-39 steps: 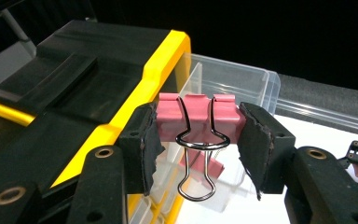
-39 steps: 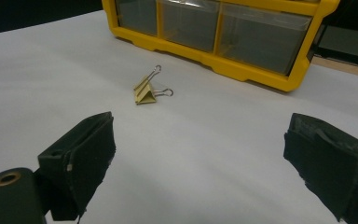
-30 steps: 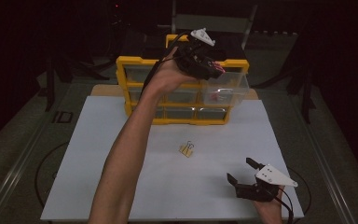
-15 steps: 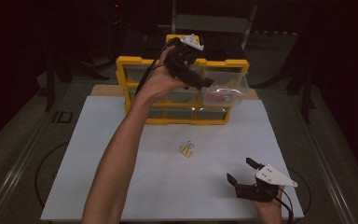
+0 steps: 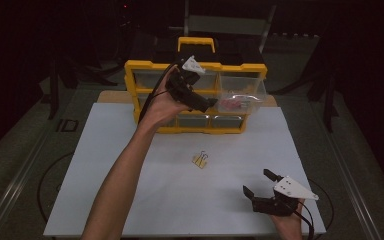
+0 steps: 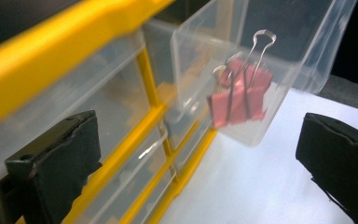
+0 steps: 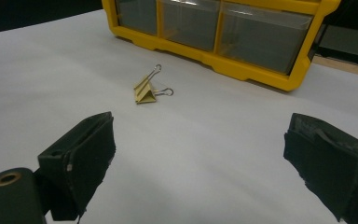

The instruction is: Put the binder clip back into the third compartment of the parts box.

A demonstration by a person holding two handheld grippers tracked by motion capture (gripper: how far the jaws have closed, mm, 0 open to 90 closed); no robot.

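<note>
Left tool point(image 5: 207, 103) nearer open drawer point(image 5: 242, 97), withdrawn.

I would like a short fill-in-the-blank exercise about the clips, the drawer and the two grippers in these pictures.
1. The binder clip inside the pulled-out clear drawer is ____ in colour.
2. The binder clip lying on the white table is ____ in colour.
3. The right gripper has its jaws ____.
4. The frame of the drawer cabinet is ____.

Missing words: pink; yellow; open; yellow
</note>
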